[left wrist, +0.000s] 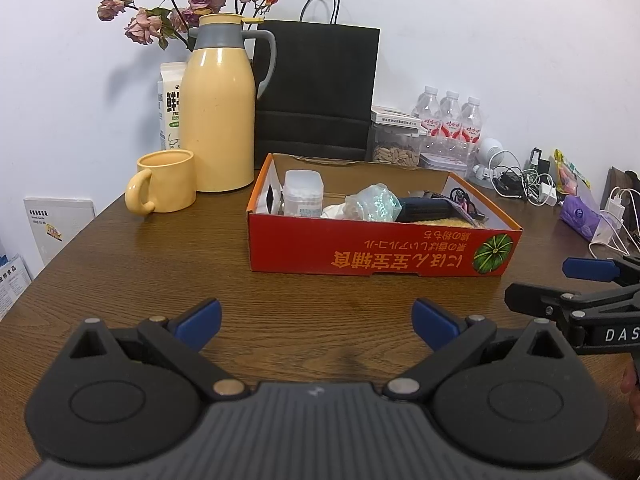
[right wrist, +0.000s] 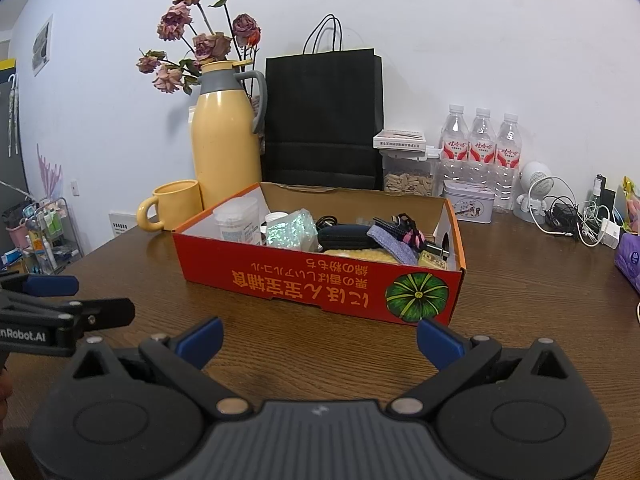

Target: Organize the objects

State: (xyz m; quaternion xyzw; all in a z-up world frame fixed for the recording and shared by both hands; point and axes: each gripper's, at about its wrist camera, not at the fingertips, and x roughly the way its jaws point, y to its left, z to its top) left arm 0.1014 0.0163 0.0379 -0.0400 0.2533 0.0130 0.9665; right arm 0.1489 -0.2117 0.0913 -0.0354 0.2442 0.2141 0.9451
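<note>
we hold left tool (left wrist: 316, 322) and right tool (right wrist: 318, 340) released, both empty, just before the red box (left wrist: 376, 254) | box mid-bench (left wrist: 160, 280), filled | likely light, soft-walled cardboard; we judge gripping opposite side walls best

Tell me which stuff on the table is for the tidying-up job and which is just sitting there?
For the job:
- red box full of small things
- left hand-held gripper, open
- right hand-held gripper, open

Probably just sitting there:
- yellow jug
- yellow mug
- black bag
- water bottles
- tangled cables
</note>
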